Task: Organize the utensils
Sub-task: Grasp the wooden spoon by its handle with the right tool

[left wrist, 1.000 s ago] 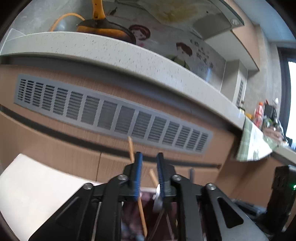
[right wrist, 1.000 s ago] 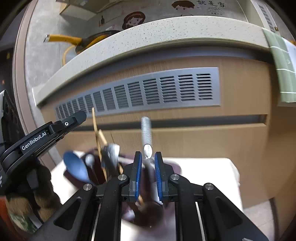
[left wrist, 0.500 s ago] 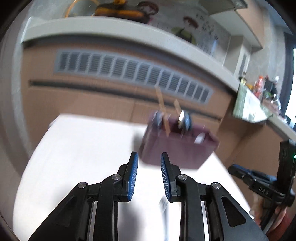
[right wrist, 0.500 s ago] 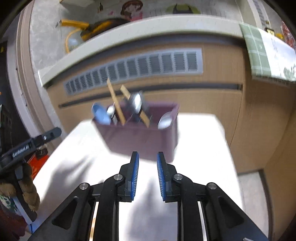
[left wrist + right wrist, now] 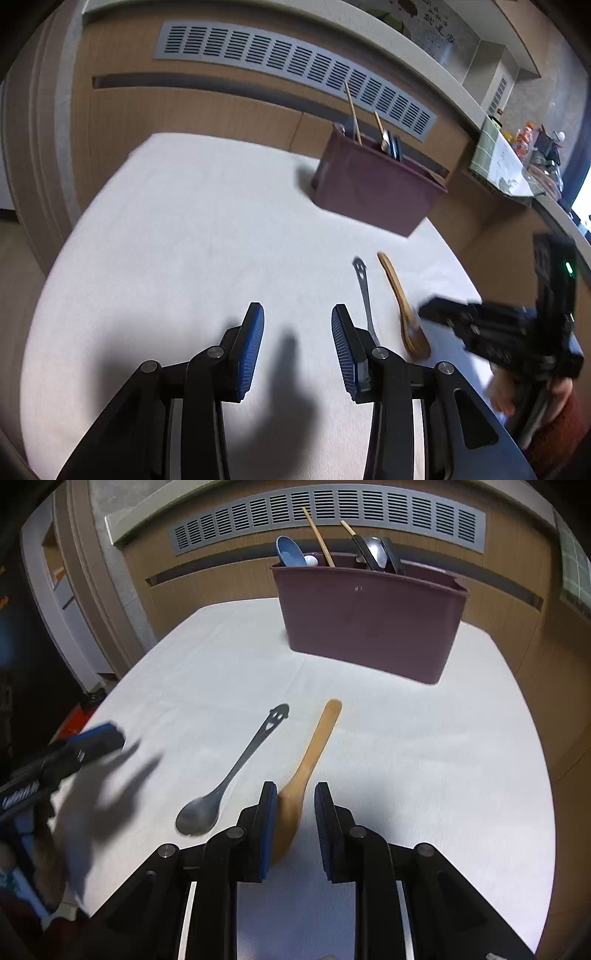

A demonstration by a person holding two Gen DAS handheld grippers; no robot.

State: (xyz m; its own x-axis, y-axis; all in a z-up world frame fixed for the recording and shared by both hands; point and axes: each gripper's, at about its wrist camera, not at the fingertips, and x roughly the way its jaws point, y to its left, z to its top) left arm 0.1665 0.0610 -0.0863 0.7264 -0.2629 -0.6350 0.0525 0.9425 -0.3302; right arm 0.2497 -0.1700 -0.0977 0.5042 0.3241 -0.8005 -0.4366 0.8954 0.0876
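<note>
Two spoons lie on our white cloth: our left gripper [image 5: 297, 343], just widened, holds nothing beside the smooth metal spoon [image 5: 364, 291]; our right gripper [image 5: 295, 823] gapes above the wooden spoon [image 5: 310, 760].

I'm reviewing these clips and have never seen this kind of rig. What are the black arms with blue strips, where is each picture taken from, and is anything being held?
No robot here: a person carries two hand-held grippers, each with a fisheye camera looking along its blue-padded fingers. One picture is from the left gripper, the other from the right gripper; each also catches the other at its edge. On the white tablecloth lie a metal spoon with a smiley-face handle and a wooden spoon. Behind them a maroon utensil holder already holds spoons and chopsticks. Both grippers' jaws have just been opening and hold nothing. The wooden spoon's bowl shows between the right one's pads, ungripped.
</note>
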